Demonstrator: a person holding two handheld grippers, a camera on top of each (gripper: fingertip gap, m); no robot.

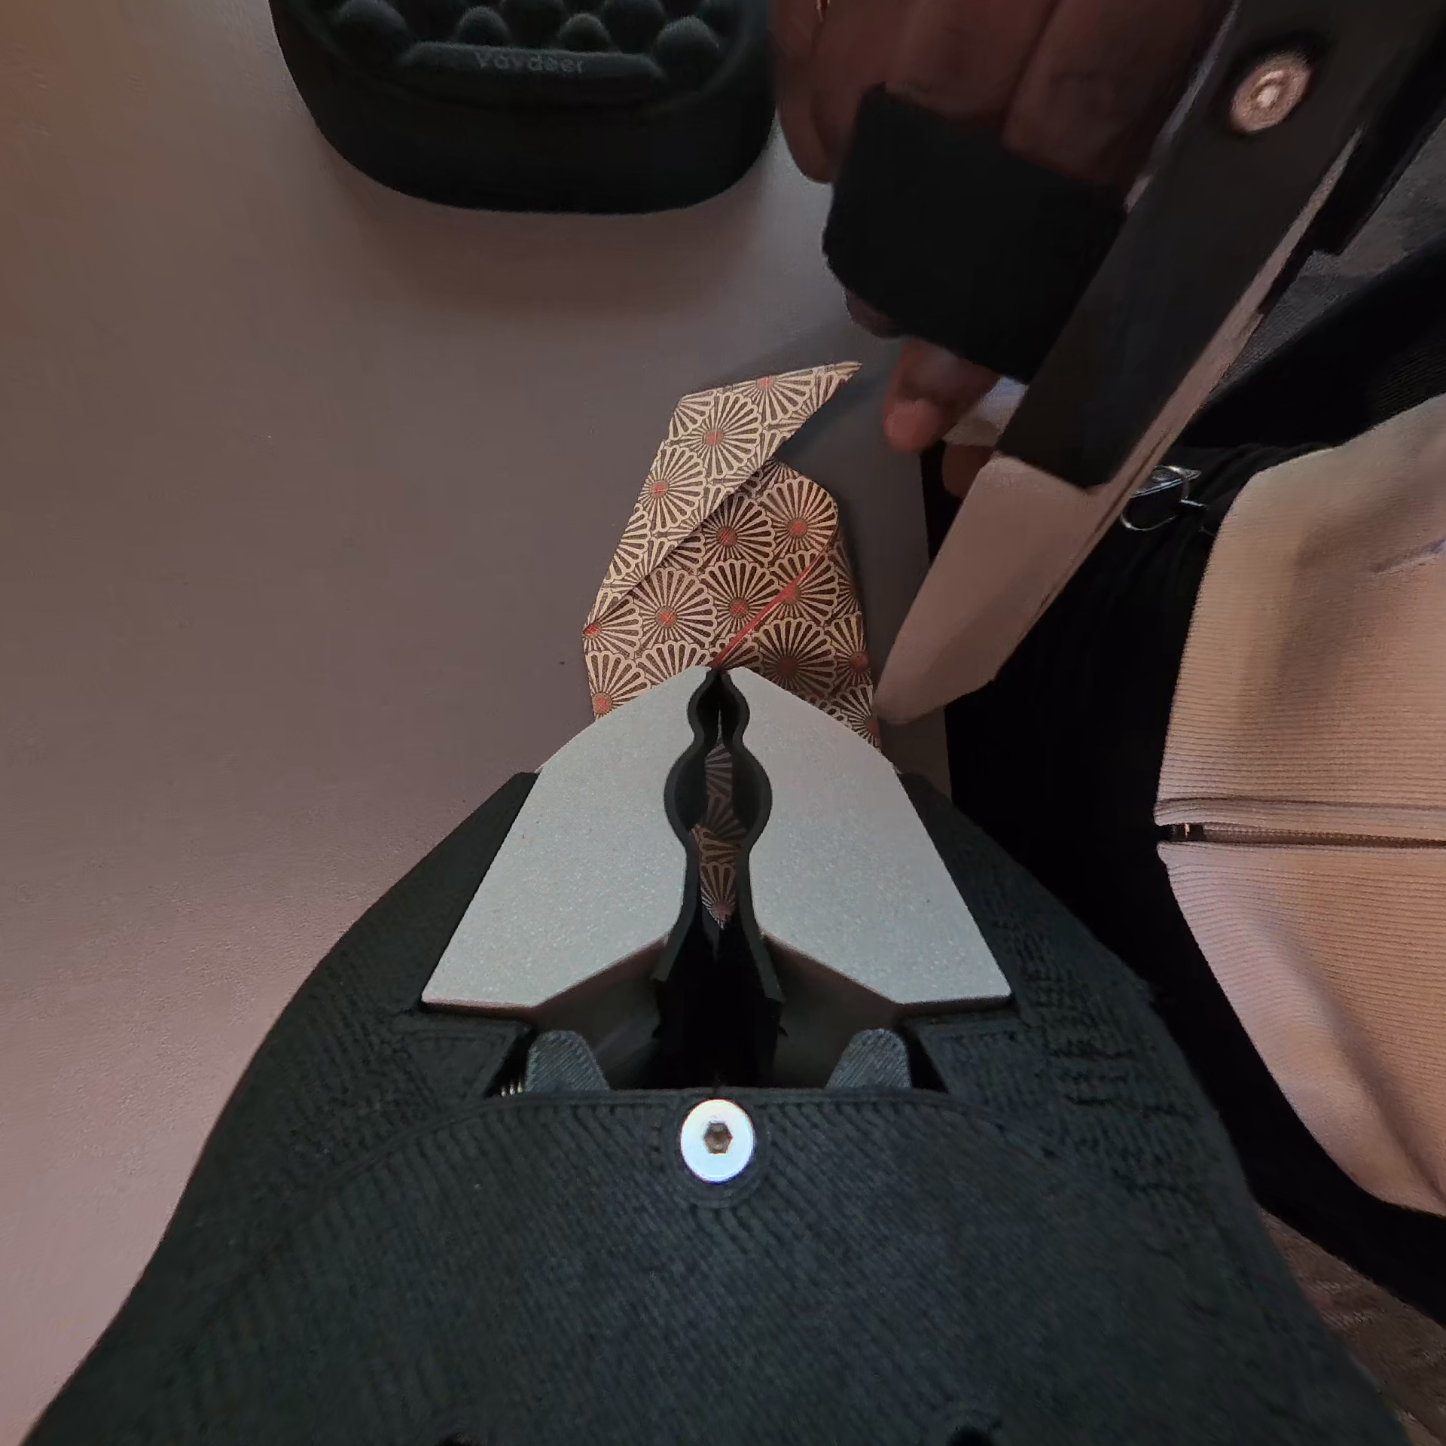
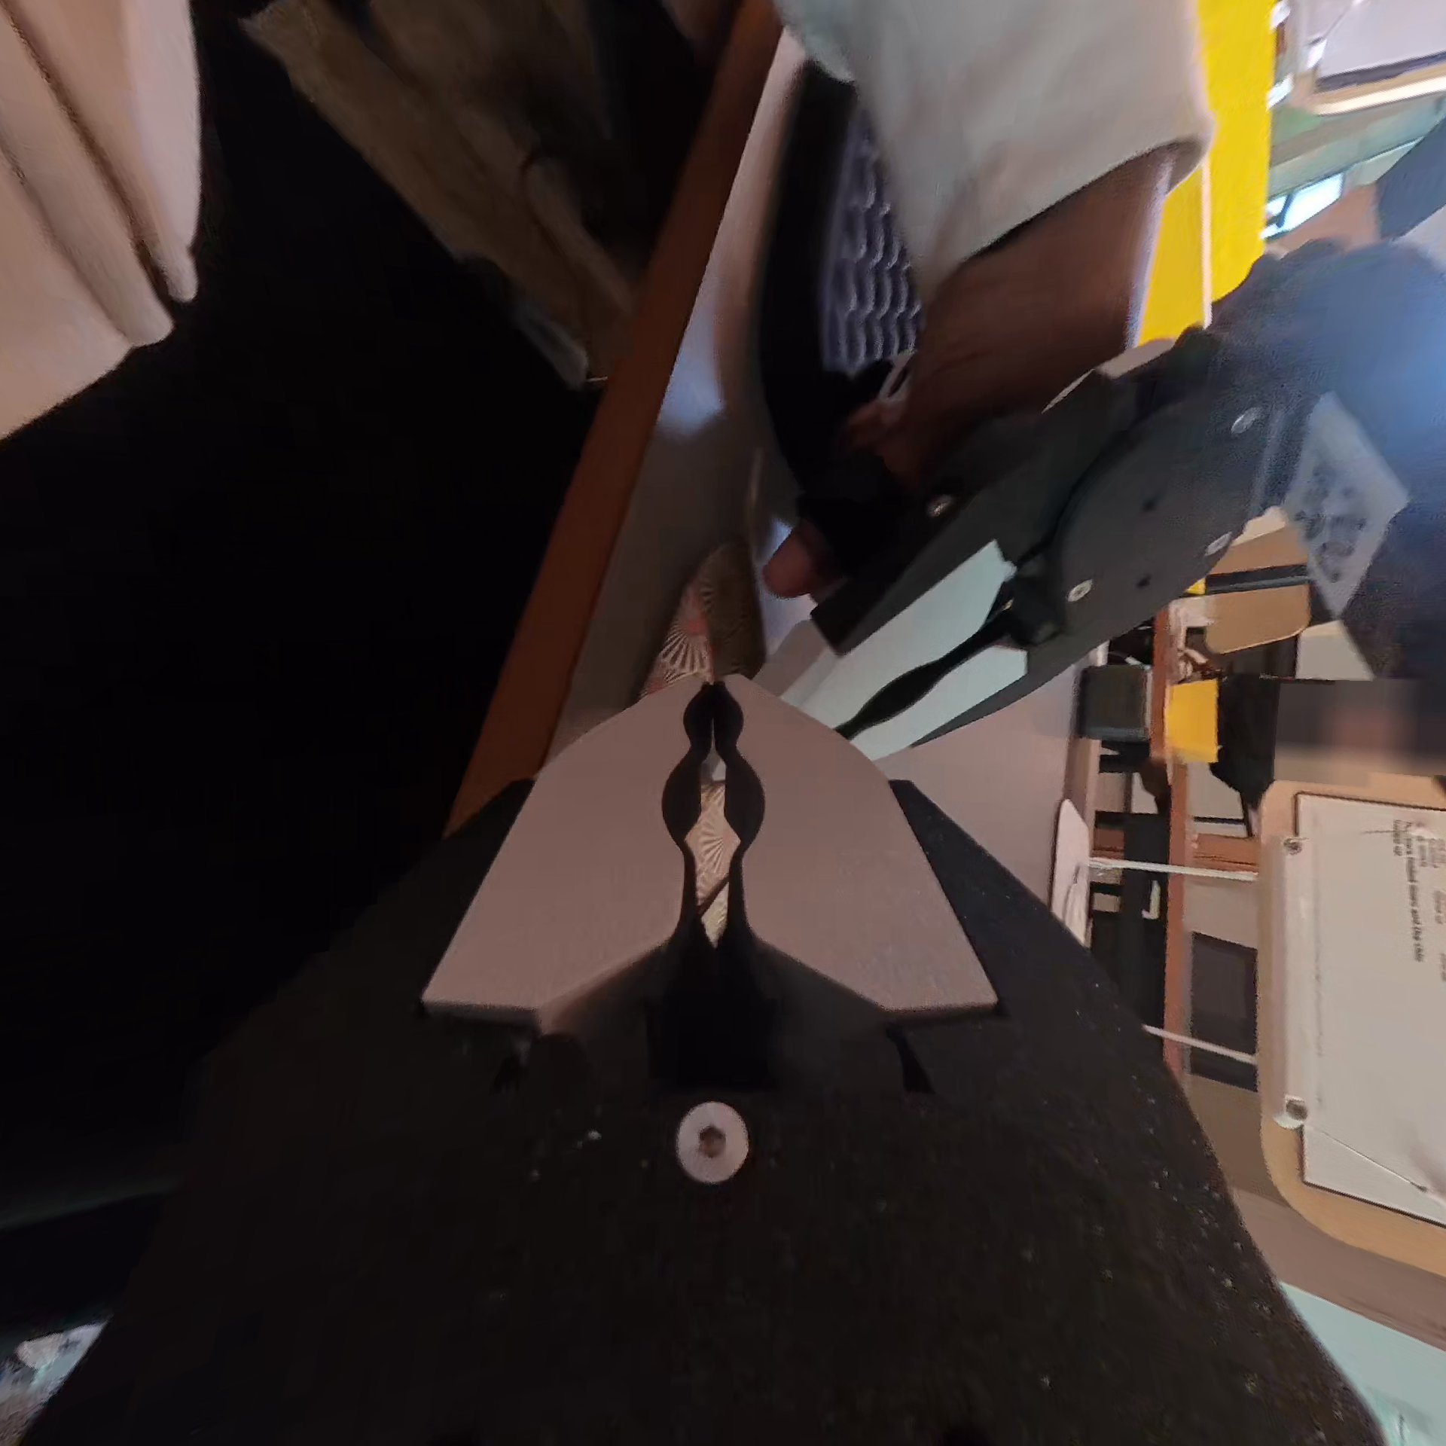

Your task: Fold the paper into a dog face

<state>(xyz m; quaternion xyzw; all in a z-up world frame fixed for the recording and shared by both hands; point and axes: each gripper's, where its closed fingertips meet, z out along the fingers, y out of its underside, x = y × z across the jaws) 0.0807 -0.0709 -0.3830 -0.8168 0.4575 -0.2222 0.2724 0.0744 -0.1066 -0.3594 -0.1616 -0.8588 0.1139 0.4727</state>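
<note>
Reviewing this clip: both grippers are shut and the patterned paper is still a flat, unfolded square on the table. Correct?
Not quite. The left wrist view shows the patterned paper already folded into layered flaps, not flat. Both the left gripper and right gripper are shut, over the table.

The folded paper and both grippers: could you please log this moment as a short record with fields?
paper: patterned brown sheet, partly folded, lying near the table edge
left gripper: shut, tips on the paper's near end; whether it pinches the paper is unclear
right gripper: shut, tips by the paper's edge
right gripper position: comes in from the right, beside the paper
other object: black padded rest at the table's far side
</note>
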